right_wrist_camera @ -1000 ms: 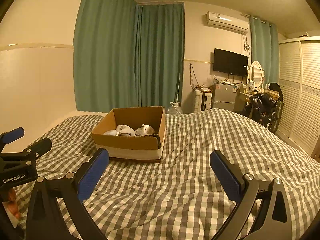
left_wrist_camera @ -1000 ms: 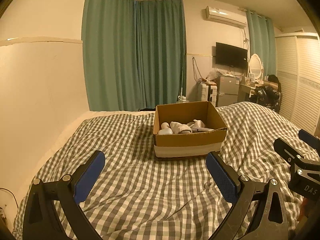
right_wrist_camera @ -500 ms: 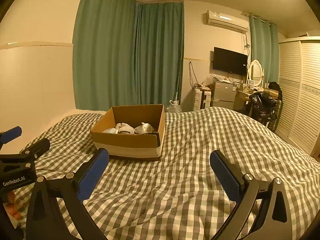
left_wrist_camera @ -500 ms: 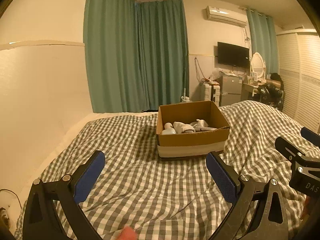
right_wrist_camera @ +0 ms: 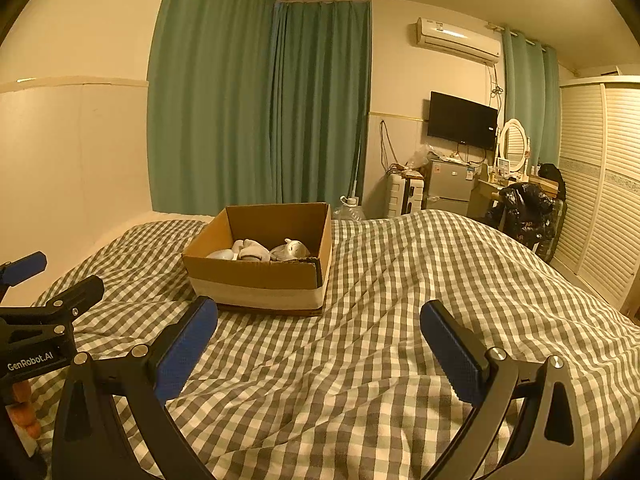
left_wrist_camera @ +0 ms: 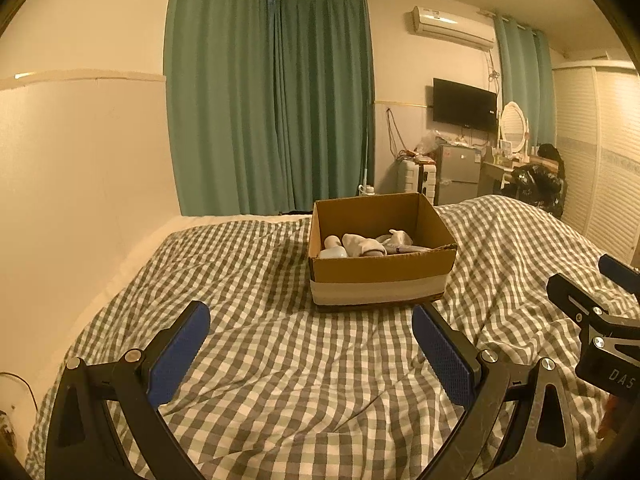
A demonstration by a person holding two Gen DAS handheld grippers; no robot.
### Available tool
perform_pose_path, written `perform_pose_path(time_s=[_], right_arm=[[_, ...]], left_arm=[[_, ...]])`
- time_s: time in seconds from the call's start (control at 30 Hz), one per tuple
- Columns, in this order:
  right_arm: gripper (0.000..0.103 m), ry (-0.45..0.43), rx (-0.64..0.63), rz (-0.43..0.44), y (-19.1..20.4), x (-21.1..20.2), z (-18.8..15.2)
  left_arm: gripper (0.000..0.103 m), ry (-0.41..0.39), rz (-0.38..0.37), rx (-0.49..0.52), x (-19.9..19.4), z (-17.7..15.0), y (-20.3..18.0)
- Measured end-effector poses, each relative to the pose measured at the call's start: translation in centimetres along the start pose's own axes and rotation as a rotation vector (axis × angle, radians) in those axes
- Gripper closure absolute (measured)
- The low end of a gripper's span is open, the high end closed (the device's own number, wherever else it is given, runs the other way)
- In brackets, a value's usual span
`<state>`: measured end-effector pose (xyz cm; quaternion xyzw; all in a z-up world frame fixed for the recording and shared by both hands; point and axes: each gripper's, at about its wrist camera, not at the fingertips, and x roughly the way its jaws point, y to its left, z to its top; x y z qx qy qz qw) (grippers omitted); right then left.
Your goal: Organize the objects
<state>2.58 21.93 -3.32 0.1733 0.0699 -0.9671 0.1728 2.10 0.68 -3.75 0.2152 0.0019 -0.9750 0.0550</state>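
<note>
While both of my grippers hover spread wide and empty, the open brown cardboard box (left_wrist_camera: 382, 268) with a pale band round its base sits ahead on the grey-and-white checked bedcover (left_wrist_camera: 280, 380).

My left gripper (left_wrist_camera: 310, 340) frames bare quilt just short of the box's near wall, blue pads (left_wrist_camera: 178, 354) far apart; my right gripper (right_wrist_camera: 319, 338) does likewise, with the box (right_wrist_camera: 260, 276) ahead to its left. Inside the box lie several pale rolled socks (left_wrist_camera: 362, 245), bunched toward the near side. Teal curtains (right_wrist_camera: 260, 112) hang beyond the bed, and each tool shows at the edge of the other's view.
</note>
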Motion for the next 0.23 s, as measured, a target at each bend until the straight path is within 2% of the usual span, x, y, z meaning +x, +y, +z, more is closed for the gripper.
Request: perform_pose_path(time_s=[0.23], right_arm=[[0.001,0.002,0.001,-0.007,0.01,-0.06,-0.12]], left_arm=[[0.000,0.006,0.016,-0.010,0.11,-0.28,0.30]])
